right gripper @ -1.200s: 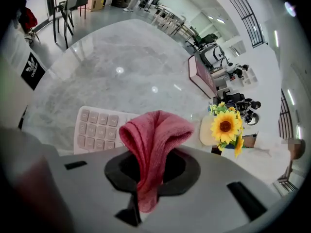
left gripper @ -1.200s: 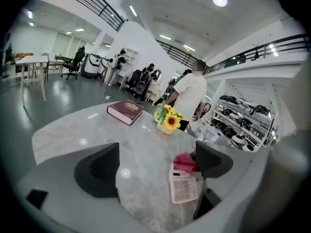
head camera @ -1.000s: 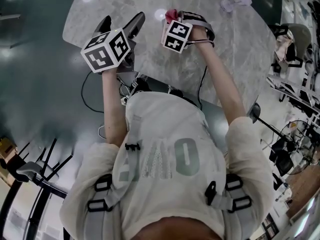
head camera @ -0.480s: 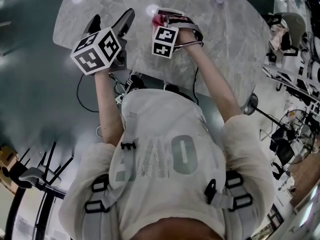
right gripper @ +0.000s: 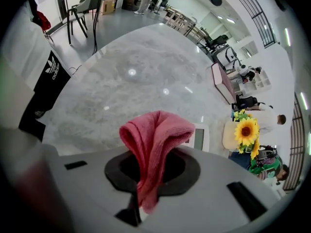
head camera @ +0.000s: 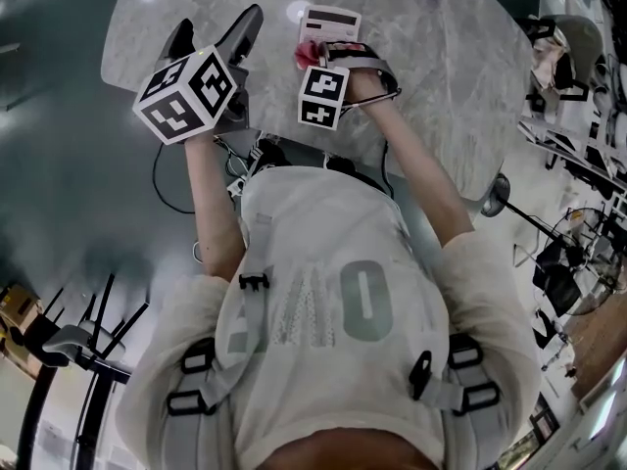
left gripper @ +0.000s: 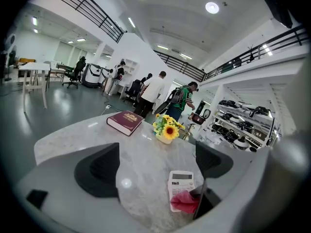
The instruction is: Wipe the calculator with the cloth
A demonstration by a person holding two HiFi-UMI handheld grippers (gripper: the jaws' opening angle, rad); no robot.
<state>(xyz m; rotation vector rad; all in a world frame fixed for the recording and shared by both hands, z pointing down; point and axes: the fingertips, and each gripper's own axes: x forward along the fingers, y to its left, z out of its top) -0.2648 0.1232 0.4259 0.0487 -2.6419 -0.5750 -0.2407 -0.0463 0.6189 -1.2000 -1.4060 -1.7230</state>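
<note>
Marble bench [head camera: 460, 76] spreads below me. My left gripper [head camera: 216, 29] hovers at its left, fingers [left gripper: 97, 169] wide apart, empty. My right gripper [head camera: 331, 59] has its fingers clamped on the red cloth [right gripper: 155, 140], at the near edge of the white calculator [head camera: 330, 21].

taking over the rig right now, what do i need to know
Left hand-held gripper: open and empty, held over the table to the left of the calculator.
Right hand-held gripper: shut on the pink cloth, which is at the calculator's near end.
Calculator: lies flat on the table, display end away from you.
Done: the cloth is gripped and brought to the calculator.
Left: wipe along its face. The pictures don't show how much is already wiped.
</note>
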